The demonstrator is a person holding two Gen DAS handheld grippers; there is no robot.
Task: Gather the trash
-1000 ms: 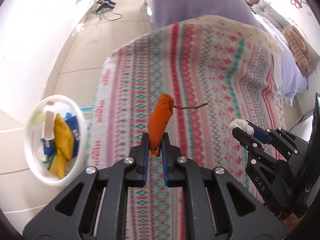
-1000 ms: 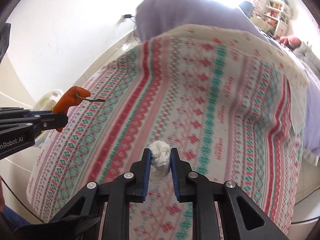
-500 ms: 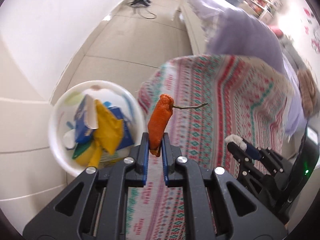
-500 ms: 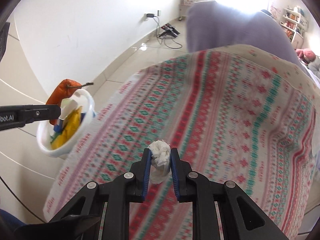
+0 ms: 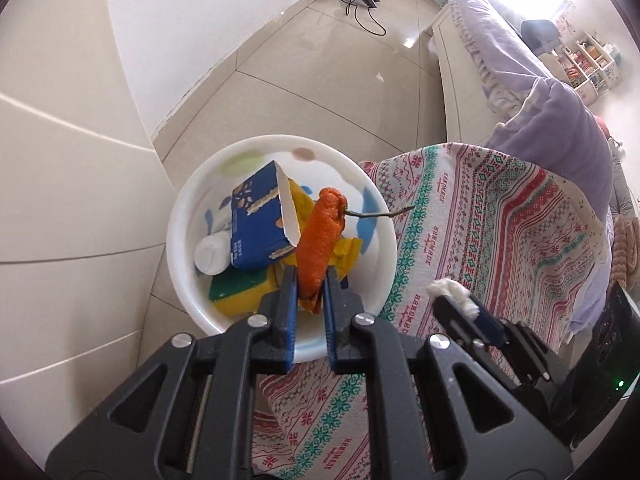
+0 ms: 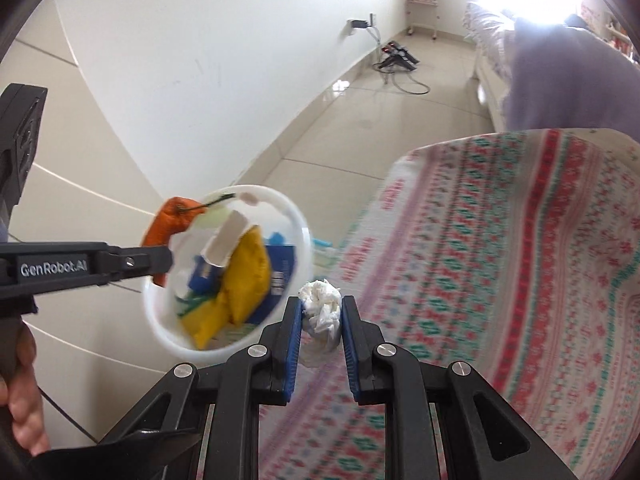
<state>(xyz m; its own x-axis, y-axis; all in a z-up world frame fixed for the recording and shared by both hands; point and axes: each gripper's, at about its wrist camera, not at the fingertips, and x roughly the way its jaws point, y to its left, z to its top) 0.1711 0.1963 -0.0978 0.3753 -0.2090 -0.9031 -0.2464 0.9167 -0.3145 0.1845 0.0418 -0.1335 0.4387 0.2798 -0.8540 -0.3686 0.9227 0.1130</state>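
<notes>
We hold two scraps, neither dropped yet. Left tool (image 5: 310,280) clamped on orange peel (image 5: 322,246), poised over white bin (image 5: 384,240) holding box, yellow wrapper. Right tool (image 6: 320,322) pinching tissue wad (image 6: 322,310) above patterned worktop (image 6: 520,260), beside bin. Both tools angled steeply down. Release left.

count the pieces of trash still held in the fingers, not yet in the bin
2: an orange peel in the left gripper above the white bin, a crumpled tissue in the right gripper beside it.
</notes>
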